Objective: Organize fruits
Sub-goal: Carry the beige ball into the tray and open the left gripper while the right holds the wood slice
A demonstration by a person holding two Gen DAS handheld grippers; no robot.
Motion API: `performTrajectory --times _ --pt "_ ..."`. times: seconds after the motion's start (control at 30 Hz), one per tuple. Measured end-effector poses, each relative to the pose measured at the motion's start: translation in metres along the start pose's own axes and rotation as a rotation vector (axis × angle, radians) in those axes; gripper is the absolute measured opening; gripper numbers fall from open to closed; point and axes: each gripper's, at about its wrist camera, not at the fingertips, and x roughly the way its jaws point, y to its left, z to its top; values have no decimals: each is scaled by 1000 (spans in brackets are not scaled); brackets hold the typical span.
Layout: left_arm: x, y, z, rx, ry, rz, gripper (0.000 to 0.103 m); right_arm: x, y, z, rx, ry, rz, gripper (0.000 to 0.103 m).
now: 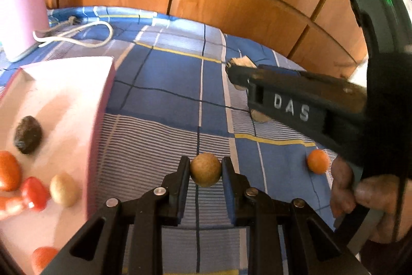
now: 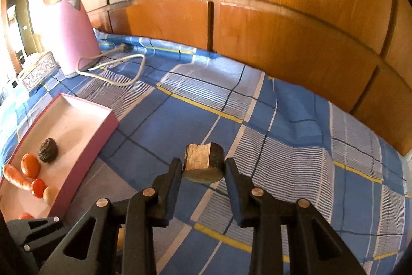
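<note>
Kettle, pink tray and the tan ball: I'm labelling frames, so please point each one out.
kettle (image 2: 77, 35), right wrist view, side wall.
pink tray (image 2: 90, 143), right wrist view, outer side wall.
tan ball (image 1: 205, 169), left wrist view, its front.

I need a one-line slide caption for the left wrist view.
Left gripper shut on a tan round fruit beside the pink tray on checked blue cloth.

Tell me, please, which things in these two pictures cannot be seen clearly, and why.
- Left wrist view: the orange items in the pink tray are cut off by the left edge and blurred.
- Left wrist view: the wooden piece is mostly hidden behind the right gripper.
- Right wrist view: whether the right gripper touches the wooden piece is unclear.
</note>
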Motion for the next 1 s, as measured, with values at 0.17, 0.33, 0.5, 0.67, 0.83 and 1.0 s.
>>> performTrajectory --times 0.17,0.33,0.5,0.67,0.83,1.0 --pt "-30 1 0 10 -49 21 25 -18 12 -6 -14 -30 -12 34" --pt "-56 12 1 5 -96 65 25 -34 20 -15 -11 -42 -5 34" --pt "-84 36 0 -27 -149 162 25 -45 25 -31 13 -36 23 34" --pt "-100 65 2 -65 -182 291 25 -51 35 -48 30 -14 68 34" --pt "-103 88 -1 -104 -177 359 25 -49 48 -59 36 23 101 34" --pt "-108 101 -5 -127 -181 376 26 -47 64 -59 22 40 126 34"
